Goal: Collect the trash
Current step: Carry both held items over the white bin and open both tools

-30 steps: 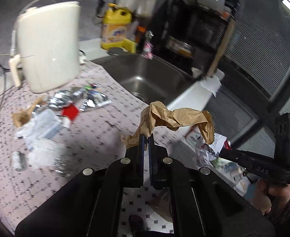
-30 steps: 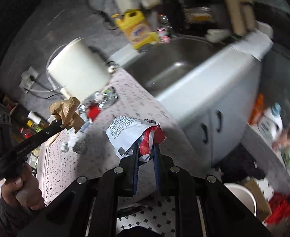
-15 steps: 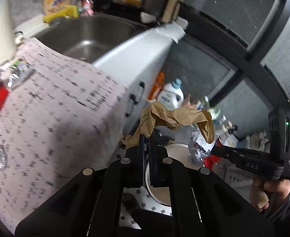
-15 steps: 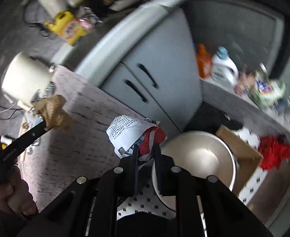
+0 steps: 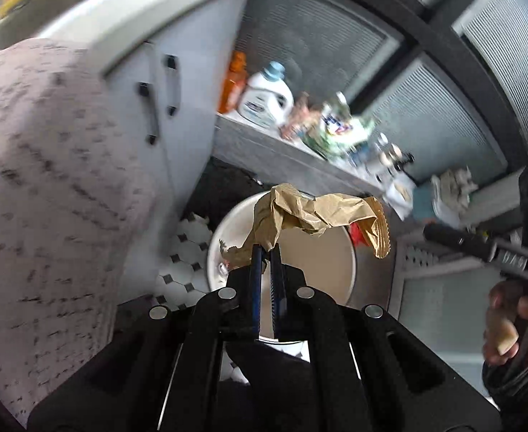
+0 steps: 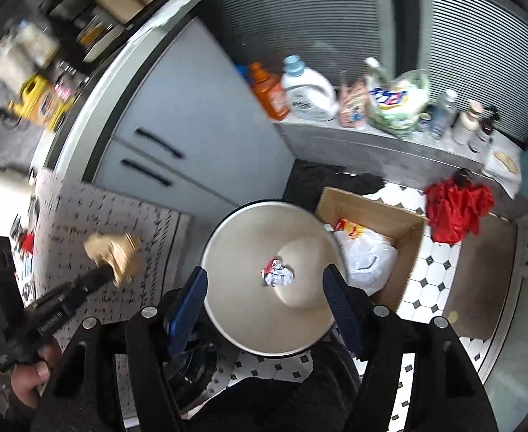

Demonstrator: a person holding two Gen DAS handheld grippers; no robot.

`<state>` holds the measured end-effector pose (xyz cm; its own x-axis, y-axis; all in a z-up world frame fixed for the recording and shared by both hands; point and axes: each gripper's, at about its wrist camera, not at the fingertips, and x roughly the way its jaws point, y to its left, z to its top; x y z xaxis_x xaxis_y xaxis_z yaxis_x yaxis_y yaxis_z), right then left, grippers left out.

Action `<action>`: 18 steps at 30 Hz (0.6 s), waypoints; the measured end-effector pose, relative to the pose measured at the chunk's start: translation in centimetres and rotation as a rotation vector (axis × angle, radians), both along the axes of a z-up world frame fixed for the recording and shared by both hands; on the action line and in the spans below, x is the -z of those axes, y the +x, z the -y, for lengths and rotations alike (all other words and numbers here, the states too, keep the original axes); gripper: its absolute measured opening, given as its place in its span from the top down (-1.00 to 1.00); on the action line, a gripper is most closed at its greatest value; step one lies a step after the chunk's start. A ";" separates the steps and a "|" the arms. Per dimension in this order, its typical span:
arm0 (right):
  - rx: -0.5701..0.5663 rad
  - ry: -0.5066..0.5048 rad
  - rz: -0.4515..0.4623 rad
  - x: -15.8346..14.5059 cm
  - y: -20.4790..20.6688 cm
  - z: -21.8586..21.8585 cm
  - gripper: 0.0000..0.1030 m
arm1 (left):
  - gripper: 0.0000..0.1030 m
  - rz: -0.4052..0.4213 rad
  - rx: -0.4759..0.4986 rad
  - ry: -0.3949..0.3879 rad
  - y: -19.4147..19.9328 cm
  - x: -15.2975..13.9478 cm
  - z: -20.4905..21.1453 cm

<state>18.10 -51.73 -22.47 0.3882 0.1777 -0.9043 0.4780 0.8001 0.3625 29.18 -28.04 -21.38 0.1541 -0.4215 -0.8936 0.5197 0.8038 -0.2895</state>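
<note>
Left gripper (image 5: 265, 252) clamped on crumpled brown paper (image 5: 310, 216), above round white bin (image 5: 346, 277). Right gripper (image 6: 265, 284) opening, nothing between jaws; crumpled white-and-red wrapper (image 6: 277, 273) below, inside bin.

The round cream bin (image 6: 249, 309) gapes wide under the right gripper (image 6: 265, 289), whose blue fingers (image 6: 188, 297) are spreading with nothing between them. Left, the patterned cloth-covered surface (image 6: 98, 216) crowds the rim; right, an open cardboard box (image 6: 390, 216) sits tight beside it. Only a small crumpled wrapper (image 6: 277, 273) lies within.
</note>
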 end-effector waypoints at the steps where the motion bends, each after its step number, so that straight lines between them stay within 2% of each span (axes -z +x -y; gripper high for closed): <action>1: 0.026 -0.003 0.001 -0.1 -0.5 0.8 -0.28 | 0.91 -0.008 0.015 -0.004 -0.1 0.2 0.5; 4: 0.061 -0.032 -0.002 -0.4 -1.2 2.7 -0.28 | 0.87 -0.041 0.046 -0.021 -0.2 0.8 1.9; 5: 0.069 -0.044 -0.002 -0.6 -1.4 3.3 -0.28 | 0.80 -0.052 0.055 -0.024 -0.3 1.0 2.2; 7: 0.090 -0.056 -0.002 -0.8 -1.7 4.2 -0.28 | 0.44 -0.077 0.071 -0.034 -0.4 1.2 2.6; 8: 0.098 -0.058 -0.002 -0.9 -1.7 4.6 -0.28 | 0.16 -0.077 0.075 -0.040 -0.5 1.1 2.6; 9: 0.102 -0.061 -0.002 -1.0 -1.6 4.8 -0.28 | 0.02 -0.062 0.075 -0.046 -0.6 0.6 2.5; 14: 0.071 -0.053 0.036 -2.0 0.3 4.2 -0.29 | -0.03 0.002 0.018 -0.055 0.6 -2.0 1.0; 18: -0.014 -0.041 0.098 -3.3 3.0 2.2 -0.45 | -0.21 0.086 -0.073 -0.055 1.9 -4.9 -1.8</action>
<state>21.06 -53.93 -19.18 0.4733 0.1476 -0.8684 0.4302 0.8215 0.3741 31.09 -26.19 -16.52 0.2615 -0.4540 -0.8518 0.4852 0.8247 -0.2906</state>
